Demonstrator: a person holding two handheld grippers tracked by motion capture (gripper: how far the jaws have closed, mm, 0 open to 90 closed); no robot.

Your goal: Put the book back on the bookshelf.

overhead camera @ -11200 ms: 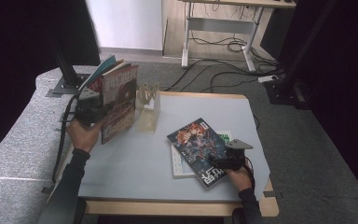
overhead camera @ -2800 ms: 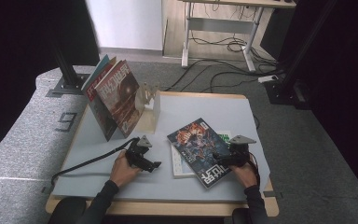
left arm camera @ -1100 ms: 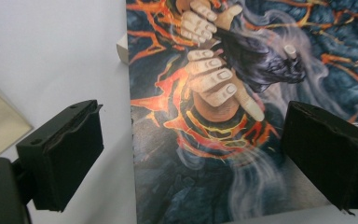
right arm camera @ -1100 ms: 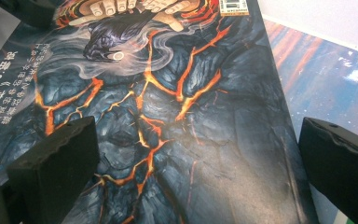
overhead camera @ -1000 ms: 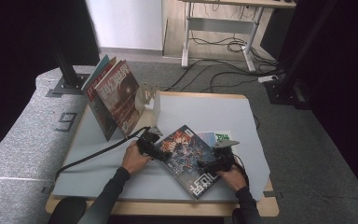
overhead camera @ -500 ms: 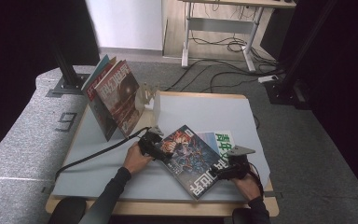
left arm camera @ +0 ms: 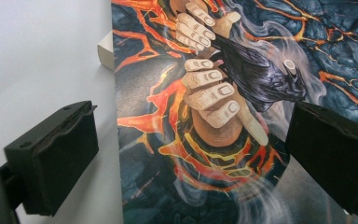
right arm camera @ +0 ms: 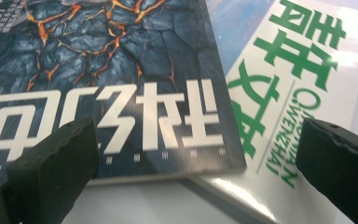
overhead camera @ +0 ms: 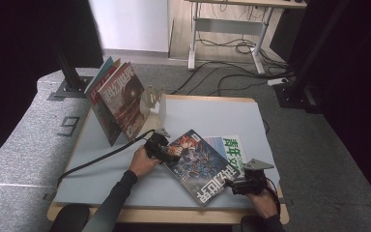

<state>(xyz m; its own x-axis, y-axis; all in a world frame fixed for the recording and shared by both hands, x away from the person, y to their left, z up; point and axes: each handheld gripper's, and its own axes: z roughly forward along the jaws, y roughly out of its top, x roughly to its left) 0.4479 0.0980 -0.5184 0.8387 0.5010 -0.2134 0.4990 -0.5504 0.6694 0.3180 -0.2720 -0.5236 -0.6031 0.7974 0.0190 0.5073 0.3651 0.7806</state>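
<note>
Dark lava-cover magazine flat at table centre, overlapping white green-lettered magazine. Left gripper wide at its upper edge; right gripper wide at lower right corner.

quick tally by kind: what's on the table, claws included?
Flat magazines: 2, a dark one lying over part of a white one with green print
Magazines stood in the rack: at least 3, exact number hard to tell
Racks: 1
Claws: 2, left claw and right claw, both open
Total: at least 8
</note>
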